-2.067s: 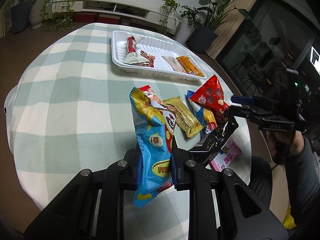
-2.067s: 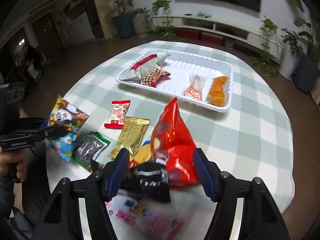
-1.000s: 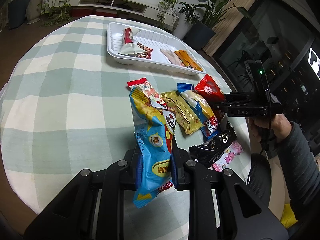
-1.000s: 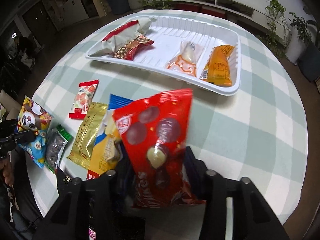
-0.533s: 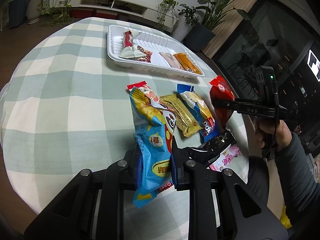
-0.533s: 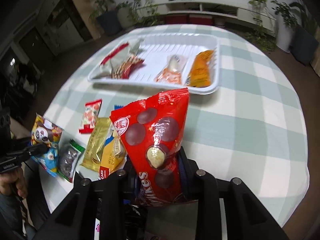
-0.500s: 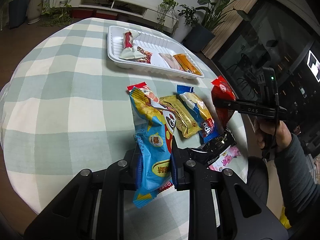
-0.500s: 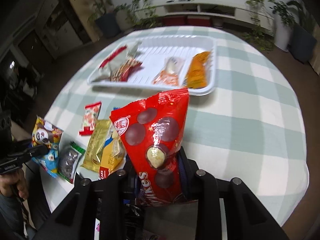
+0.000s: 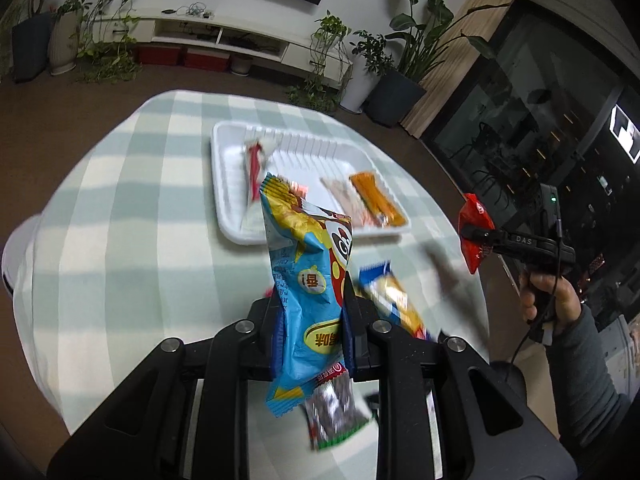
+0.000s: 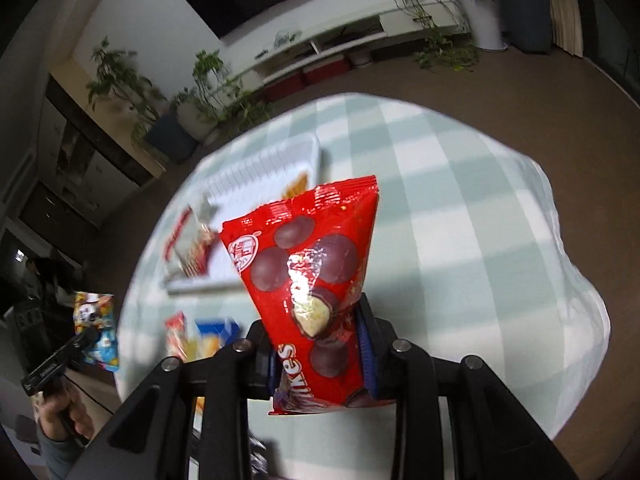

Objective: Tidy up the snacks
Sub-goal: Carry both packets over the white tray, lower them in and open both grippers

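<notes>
Both snack bags lifted off the table, heading for the tray

My left gripper (image 9: 310, 322) is pinching the blue panda snack bag (image 9: 308, 280), and my right gripper (image 10: 320, 350) is clamped on the red chocolate-ball bag (image 10: 310, 276); half a second ago both hung low over the loose pile, and now each is raised well clear of the checked tablecloth (image 9: 120, 220), with the views blurred from the swing. The white tray (image 9: 224, 216) lies ahead with an orange packet (image 9: 374, 198), a pale pink one beside it and a red-and-white wrapper (image 9: 253, 172) already inside. A blue-and-yellow packet (image 9: 394, 300) and a green-edged dark one (image 9: 336, 416) stay on the cloth, so I judge these two bags go in next, with more left to fetch
</notes>
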Demonstrator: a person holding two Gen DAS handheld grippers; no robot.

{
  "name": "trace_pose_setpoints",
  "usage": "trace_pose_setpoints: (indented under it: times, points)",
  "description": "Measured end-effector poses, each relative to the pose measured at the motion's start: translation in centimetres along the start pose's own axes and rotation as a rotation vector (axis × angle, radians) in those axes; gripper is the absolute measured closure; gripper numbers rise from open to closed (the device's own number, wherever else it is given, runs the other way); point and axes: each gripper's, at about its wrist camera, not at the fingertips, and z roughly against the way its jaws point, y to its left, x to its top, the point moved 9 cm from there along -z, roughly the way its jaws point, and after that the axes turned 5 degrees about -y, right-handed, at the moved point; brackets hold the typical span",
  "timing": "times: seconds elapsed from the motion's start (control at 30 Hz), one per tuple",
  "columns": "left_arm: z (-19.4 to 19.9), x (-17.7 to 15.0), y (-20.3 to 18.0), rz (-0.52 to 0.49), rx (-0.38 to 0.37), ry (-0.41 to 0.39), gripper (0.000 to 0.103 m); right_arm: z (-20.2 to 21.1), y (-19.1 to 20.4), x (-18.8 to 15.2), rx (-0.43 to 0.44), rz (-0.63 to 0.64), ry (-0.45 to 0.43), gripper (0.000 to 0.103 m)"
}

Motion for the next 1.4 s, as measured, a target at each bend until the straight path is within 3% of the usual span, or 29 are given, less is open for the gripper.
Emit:
trace_pose_setpoints:
  times: [0.23, 0.37, 0.57, 0.8, 1.4]
  points:
    - [-6.3, 8.2, -1.4, -0.058, 0.003, 0.028, 0.083, -2.9, 8.6, 5.1, 0.110, 0.110, -0.001, 0.070]
    - [-10.5, 9.8, -1.7, -0.088, 0.025, 0.082, 0.083, -6.5, 11.1, 6.2, 0.108, 0.137, 0.038, 0.070]
    - [-15.6, 9.3, -0.7, -0.061, 0.043, 0.146, 0.083, -12.7, 10.2, 5.6, 0.047, 0.104, 0.131, 0.070]
    - [-19.2, 6.9, 0.7, -0.051, 0.063, 0.199, 0.082, -16.9, 8.5, 3.7, -0.007, 0.070, 0.202, 0.070]
    - [-21.3, 5.3, 1.5, -0.065, 0.101, 0.202, 0.075, -18.5, 6.6, 2.4, -0.055, 0.106, 0.190, 0.069]
